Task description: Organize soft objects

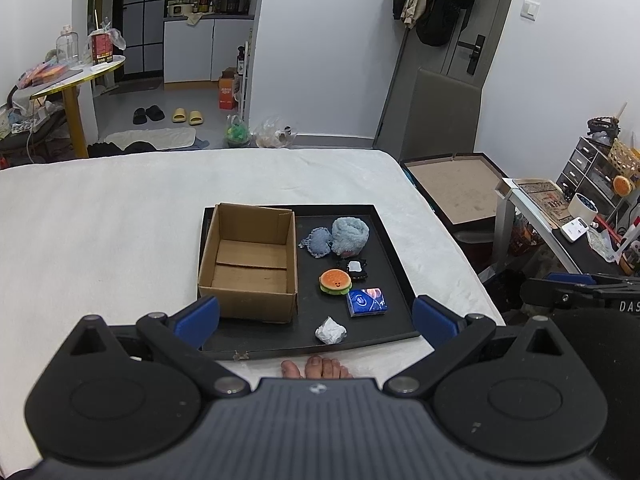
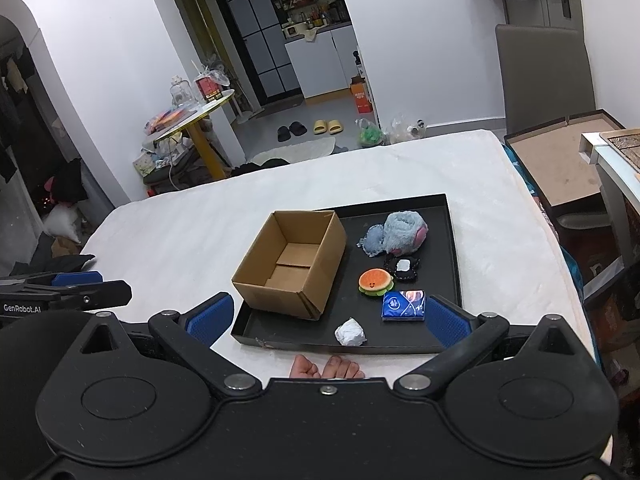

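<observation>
A black tray (image 1: 396, 256) (image 2: 454, 240) lies on the white bed. In its left half stands an empty cardboard box (image 1: 250, 264) (image 2: 292, 264). To the box's right lie a blue fluffy roll (image 1: 351, 236) (image 2: 404, 230), a small blue plush (image 1: 318, 242), a black-and-white item (image 1: 355, 268) (image 2: 403, 267), an orange burger plush (image 1: 335, 280) (image 2: 375, 281), a blue tissue pack (image 1: 367, 301) (image 2: 403, 305) and a crumpled white wad (image 1: 330, 330) (image 2: 350, 332). My left gripper (image 1: 316, 316) and right gripper (image 2: 328, 320) both hover open above the tray's near edge, holding nothing.
A person's toes (image 1: 316, 368) (image 2: 328, 366) rest on the bed just before the tray. An open brown box (image 1: 456, 188) and a cluttered desk (image 1: 560, 216) stand to the bed's right. White bed surface (image 1: 100, 220) spreads left of the tray.
</observation>
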Demonstrator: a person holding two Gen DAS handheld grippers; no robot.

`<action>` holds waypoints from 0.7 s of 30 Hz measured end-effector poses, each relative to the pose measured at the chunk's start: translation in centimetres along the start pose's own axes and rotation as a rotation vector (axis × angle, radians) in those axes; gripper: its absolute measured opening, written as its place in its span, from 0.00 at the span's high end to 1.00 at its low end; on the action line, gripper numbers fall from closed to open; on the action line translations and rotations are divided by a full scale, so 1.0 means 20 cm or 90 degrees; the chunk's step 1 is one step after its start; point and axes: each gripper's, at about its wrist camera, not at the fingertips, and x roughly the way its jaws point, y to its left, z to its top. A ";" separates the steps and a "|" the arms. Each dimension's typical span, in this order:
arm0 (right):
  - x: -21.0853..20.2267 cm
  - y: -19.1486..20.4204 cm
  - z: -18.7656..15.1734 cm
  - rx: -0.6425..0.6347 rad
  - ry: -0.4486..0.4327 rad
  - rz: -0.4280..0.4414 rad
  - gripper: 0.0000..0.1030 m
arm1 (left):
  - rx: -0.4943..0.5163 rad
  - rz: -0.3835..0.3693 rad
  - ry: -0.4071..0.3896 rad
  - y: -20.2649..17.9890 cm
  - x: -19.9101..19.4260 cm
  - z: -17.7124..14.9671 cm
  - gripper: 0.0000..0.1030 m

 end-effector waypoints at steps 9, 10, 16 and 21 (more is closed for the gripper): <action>0.00 -0.01 -0.01 0.001 0.001 0.005 0.00 | -0.001 -0.003 -0.001 0.01 0.01 0.00 0.01; 0.00 -0.01 0.00 0.001 0.001 0.005 0.00 | 0.000 -0.003 -0.001 0.01 0.01 0.00 0.01; 0.01 -0.01 -0.01 0.001 0.001 0.005 0.00 | -0.002 -0.005 -0.004 0.01 0.01 -0.01 0.01; 0.00 -0.01 -0.01 0.003 -0.001 0.008 0.00 | -0.002 -0.005 -0.007 0.01 0.02 -0.02 0.01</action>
